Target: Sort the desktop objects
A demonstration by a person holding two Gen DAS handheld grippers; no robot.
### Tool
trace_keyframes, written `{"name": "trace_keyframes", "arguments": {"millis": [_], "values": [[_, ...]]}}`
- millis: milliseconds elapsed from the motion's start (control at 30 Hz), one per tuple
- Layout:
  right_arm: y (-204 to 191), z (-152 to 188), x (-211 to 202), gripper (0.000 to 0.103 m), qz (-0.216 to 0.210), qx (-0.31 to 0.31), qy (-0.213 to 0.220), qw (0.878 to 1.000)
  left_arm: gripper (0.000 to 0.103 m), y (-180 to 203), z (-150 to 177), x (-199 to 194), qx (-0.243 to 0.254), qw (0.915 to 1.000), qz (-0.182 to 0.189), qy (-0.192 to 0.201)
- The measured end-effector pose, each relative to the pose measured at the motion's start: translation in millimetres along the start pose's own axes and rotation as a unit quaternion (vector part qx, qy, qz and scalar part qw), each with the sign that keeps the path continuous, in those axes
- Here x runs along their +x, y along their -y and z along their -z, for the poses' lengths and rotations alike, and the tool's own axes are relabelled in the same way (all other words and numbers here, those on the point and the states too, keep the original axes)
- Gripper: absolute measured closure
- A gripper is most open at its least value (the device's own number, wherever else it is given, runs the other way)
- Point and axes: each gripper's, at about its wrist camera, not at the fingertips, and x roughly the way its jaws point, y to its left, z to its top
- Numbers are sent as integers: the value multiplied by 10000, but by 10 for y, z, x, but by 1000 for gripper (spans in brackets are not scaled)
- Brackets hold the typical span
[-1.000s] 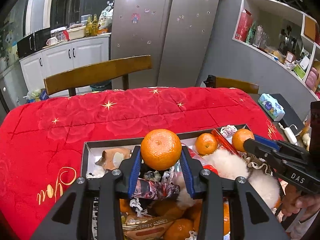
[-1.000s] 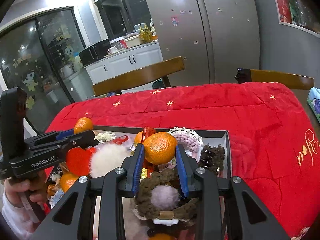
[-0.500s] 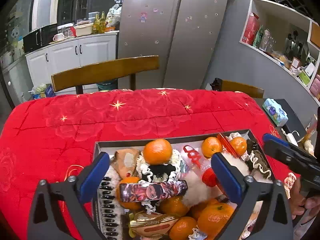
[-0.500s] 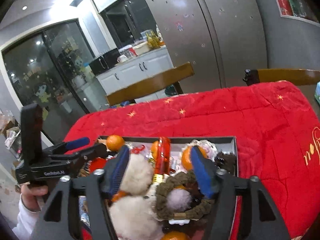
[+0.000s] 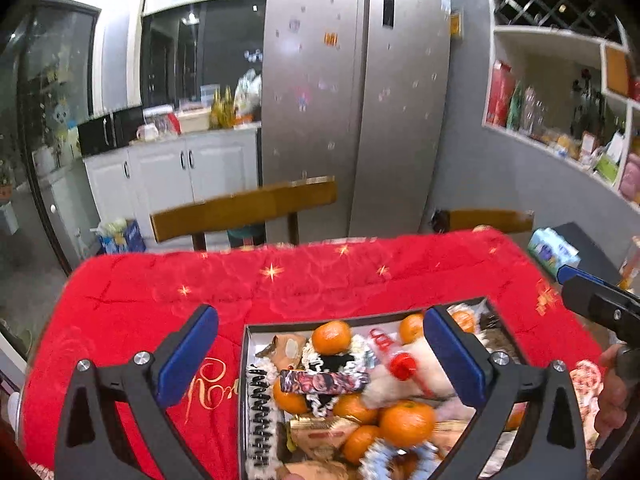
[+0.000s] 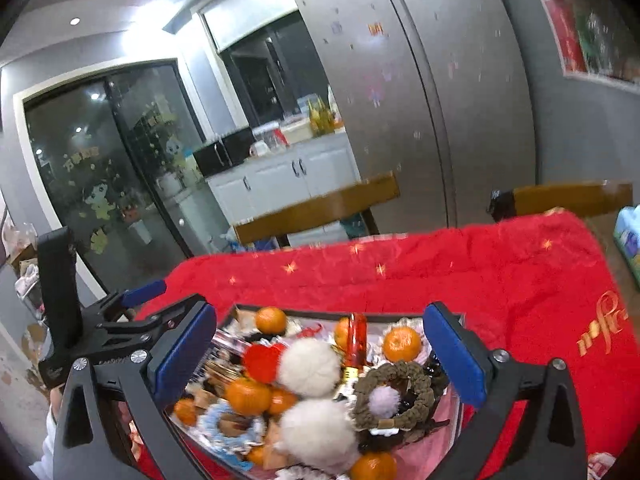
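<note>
A dark box (image 5: 244, 360) on the red tablecloth (image 5: 280, 280) is full of tangerines, white pompoms, hair ties and snack packets. It also shows in the right wrist view (image 6: 400, 317). My left gripper (image 5: 320, 352) is open and empty, held above the box. A tangerine (image 5: 331, 337) lies at the box's far side. My right gripper (image 6: 320, 352) is open and empty above the box. A tangerine (image 6: 401, 344) lies at the far right of the box beside a red lighter (image 6: 357, 338). A brown knitted hair tie (image 6: 394, 394) lies near it.
Two wooden chairs (image 5: 248, 208) (image 5: 488, 220) stand behind the table. A tissue pack (image 5: 552, 246) lies off the table's right edge. A fridge and white cabinets are behind. Bare red cloth lies left of and beyond the box.
Both grippers opened and let their tangerines go into the box. Both have since lifted up and back from the box.
</note>
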Motion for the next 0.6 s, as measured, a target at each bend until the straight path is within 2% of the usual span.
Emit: {"name": "trace_keyframes", "arguments": {"millis": [100,167,300,500,600], "values": [[-169,-51,-279,0,172,-137,236,9995,0,48,-54,-353,11,9997,-10,233],[-239,-67,-438,0,138,-148,359,9992,0,93,-66,-620,83,9991,-26,405],[-436,-62,-812,0,148,-256,468,9985,0,211,-37,-1143,328,9966,-249,719],[-781,183,-1366,0,319,-822,819,9927,0,327,283,-1832,318,9930,-196,1118],[-921,451,-1567,0,674,-1039,963,9876,0,369,551,-2084,321,9907,-88,1320]]}}
